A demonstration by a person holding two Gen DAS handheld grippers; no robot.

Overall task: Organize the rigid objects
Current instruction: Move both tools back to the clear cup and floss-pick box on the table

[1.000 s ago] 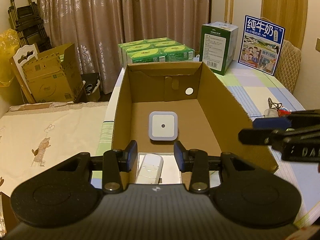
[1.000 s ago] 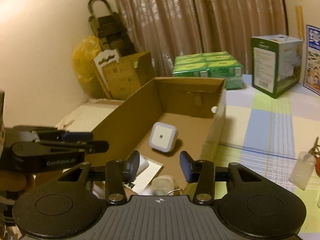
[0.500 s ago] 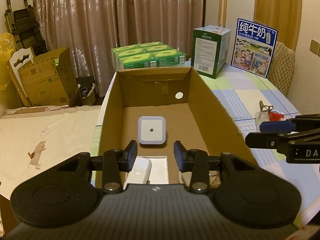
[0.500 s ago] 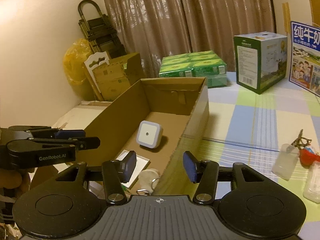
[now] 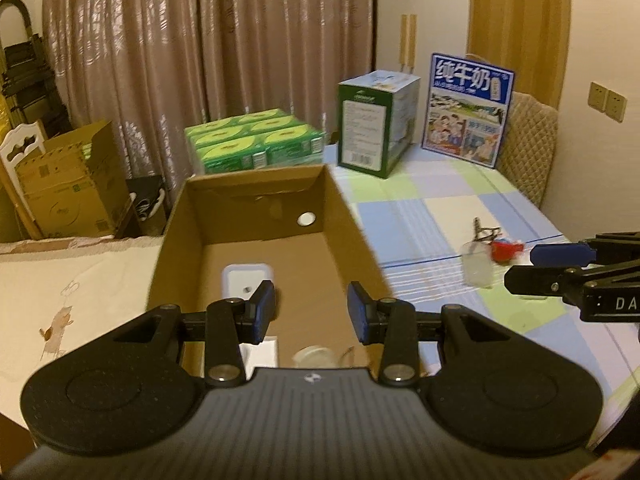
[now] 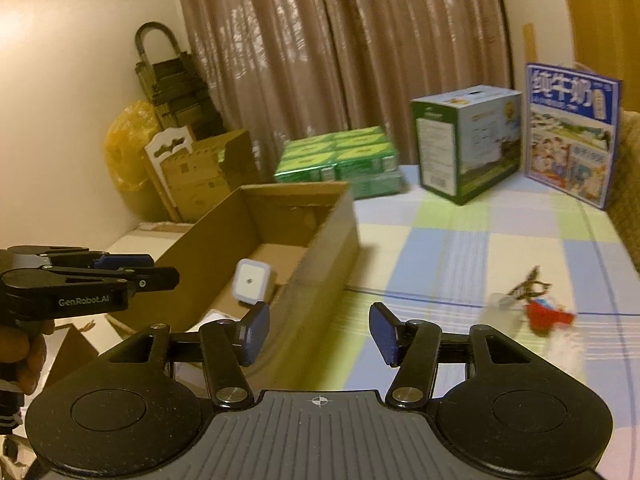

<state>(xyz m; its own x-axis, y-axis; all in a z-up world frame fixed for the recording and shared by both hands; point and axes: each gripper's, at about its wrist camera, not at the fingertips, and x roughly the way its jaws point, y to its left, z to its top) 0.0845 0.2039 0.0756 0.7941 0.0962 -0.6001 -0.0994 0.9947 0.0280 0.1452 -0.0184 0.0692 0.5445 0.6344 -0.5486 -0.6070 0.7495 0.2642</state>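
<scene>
Open brown corrugated cardboard box (image 5: pixel 352 232) lies on the checked tablecloth (image 6: pixel 460 248) at its left edge, long axis running toward the curtain. Inside, a white square rounded-corner plastic night light (image 5: pixel 240 280) lies flat, face up. Left gripper (image 5: pixel 311 312) jaws shut, empty. Right gripper (image 6: pixel 318 330) jaws opening, nothing between them. Red-tagged key bunch (image 6: pixel 538 304) near the right edge.

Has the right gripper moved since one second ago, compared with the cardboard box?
Yes. The right gripper, empty, jaws opening, has drawn back and swung right: the cardboard box now sits left of it, with the checked tablecloth ahead.
</scene>
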